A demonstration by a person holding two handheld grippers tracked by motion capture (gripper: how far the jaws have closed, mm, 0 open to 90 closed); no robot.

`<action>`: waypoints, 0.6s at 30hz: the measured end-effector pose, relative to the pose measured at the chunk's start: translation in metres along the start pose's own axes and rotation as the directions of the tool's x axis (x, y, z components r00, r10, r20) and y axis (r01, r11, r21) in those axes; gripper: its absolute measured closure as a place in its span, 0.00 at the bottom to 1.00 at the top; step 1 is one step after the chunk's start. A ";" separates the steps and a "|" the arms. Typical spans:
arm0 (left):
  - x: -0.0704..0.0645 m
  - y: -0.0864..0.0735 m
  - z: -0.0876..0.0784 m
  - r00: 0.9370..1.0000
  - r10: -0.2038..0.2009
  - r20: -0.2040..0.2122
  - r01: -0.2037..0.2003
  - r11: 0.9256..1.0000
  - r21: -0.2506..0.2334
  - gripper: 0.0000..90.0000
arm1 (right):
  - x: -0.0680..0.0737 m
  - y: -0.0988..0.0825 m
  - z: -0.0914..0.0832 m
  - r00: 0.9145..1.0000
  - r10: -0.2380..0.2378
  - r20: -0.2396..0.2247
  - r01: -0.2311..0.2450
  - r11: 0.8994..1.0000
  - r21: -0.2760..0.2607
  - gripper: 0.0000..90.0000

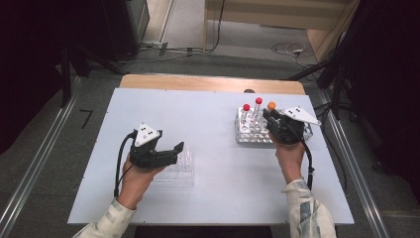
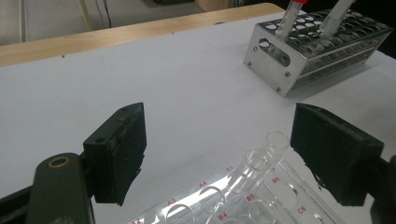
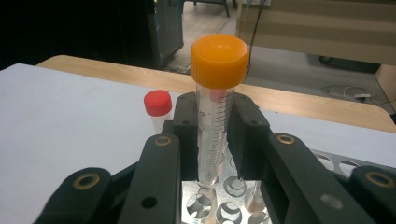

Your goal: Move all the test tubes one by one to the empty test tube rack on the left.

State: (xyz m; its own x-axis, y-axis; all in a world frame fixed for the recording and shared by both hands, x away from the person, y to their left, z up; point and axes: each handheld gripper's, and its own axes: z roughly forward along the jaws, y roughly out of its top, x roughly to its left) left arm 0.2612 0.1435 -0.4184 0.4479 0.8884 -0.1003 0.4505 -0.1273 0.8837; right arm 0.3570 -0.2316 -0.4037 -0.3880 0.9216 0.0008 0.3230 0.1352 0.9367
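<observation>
My right gripper (image 3: 215,121) is shut on a clear tube with an orange cap (image 3: 218,56), held upright by its graduated middle. The tube's lower end is at the holed top plate of the metal rack (image 3: 201,205). In the high view this gripper (image 1: 269,115) is over the rack's (image 1: 247,136) right part, with the orange cap (image 1: 271,105) above it. Two red-capped tubes (image 1: 246,107) (image 1: 258,101) stand in the rack. My left gripper (image 1: 178,151) is open above a clear plastic rack (image 1: 181,171). Between its wide jaws (image 2: 219,140) lie that rack's labelled holes (image 2: 243,196); nothing is gripped.
The white board (image 1: 208,114) lies on a wooden table whose far edge (image 1: 198,82) shows behind it. Board edges run near both racks. Cables and dark stands are on the floor beyond. A black cable (image 1: 119,163) trails from the left gripper.
</observation>
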 end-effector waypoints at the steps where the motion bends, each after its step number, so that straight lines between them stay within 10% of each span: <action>1: 0.000 0.000 0.000 1.000 0.000 0.000 0.000 1.000 0.000 0.21 | 0.000 0.001 -0.001 1.000 0.000 -0.004 0.000 1.000 -0.003 0.80; 18: -0.001 0.000 -0.001 1.000 -0.005 0.001 0.005 1.000 -0.004 0.21 | 0.023 0.007 -0.014 0.994 -0.023 -0.105 0.023 1.000 -0.005 0.80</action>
State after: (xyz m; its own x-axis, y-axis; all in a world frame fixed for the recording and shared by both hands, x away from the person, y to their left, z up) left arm 0.2607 0.1433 -0.4177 0.4462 0.8888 -0.1048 0.4495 -0.1212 0.8850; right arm 0.3382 -0.2141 -0.3924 -0.4841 0.8749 0.0157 0.3096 0.1545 0.9382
